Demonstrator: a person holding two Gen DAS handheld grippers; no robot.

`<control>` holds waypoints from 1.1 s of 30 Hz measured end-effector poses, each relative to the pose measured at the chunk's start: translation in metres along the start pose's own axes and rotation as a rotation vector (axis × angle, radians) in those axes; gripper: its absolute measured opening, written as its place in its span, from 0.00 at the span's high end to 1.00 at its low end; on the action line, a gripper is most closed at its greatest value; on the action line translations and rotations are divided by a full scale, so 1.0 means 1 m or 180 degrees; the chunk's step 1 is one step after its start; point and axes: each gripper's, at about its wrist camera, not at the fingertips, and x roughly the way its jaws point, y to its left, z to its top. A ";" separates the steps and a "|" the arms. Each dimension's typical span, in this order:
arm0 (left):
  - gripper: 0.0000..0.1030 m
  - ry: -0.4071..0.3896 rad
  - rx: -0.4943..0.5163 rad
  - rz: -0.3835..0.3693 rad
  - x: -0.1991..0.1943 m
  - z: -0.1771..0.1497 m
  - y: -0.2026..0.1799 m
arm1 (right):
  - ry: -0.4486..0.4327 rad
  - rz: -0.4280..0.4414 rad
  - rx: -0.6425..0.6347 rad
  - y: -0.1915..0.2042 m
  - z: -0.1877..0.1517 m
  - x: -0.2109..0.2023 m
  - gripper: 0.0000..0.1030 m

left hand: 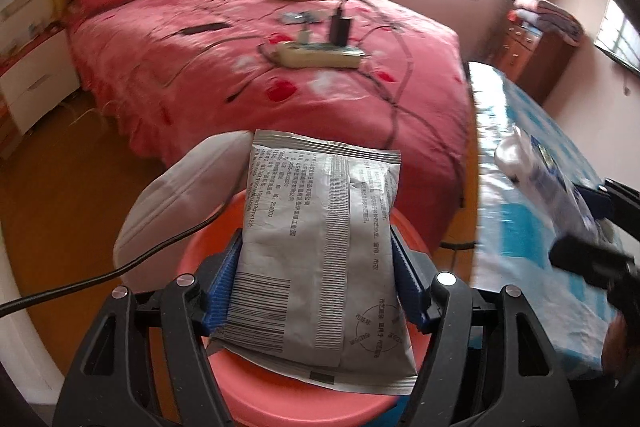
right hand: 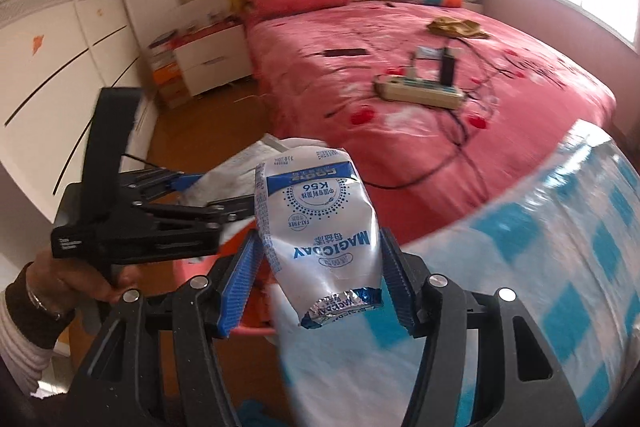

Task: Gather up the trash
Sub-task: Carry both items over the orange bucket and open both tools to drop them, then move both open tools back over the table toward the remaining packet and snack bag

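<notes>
With your left gripper (left hand: pixel 316 291) clamping the grey printed foil packet (left hand: pixel 320 247) and your right gripper (right hand: pixel 320 283) gripping the crumpled white-and-blue milk pouch (right hand: pixel 320 227), both hang over the pink plastic bin (left hand: pixel 280 395), undropped.

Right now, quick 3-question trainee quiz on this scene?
1. What sits between the fingers of the left gripper?
A. grey packet with a barcode
B. glass bottle
C. phone
2. True or false: the power strip lies on the floor.
3. What colour is the print on the white pouch in the right gripper?
Key: 1 A. 2 false, it lies on the bed. 3 blue.
</notes>
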 end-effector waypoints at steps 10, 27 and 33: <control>0.18 0.0033 -0.0223 0.0345 0.002 -0.003 0.026 | -0.0166 0.0106 0.0417 -0.022 -0.015 -0.009 0.12; 0.16 0.0035 -0.0059 0.0020 -0.011 0.003 -0.024 | -0.0511 -0.0437 0.0980 -0.087 -0.068 -0.073 0.09; 0.16 0.0024 0.0083 -0.0049 -0.017 0.008 -0.054 | -0.0572 -0.0570 0.0996 -0.092 -0.084 -0.089 0.09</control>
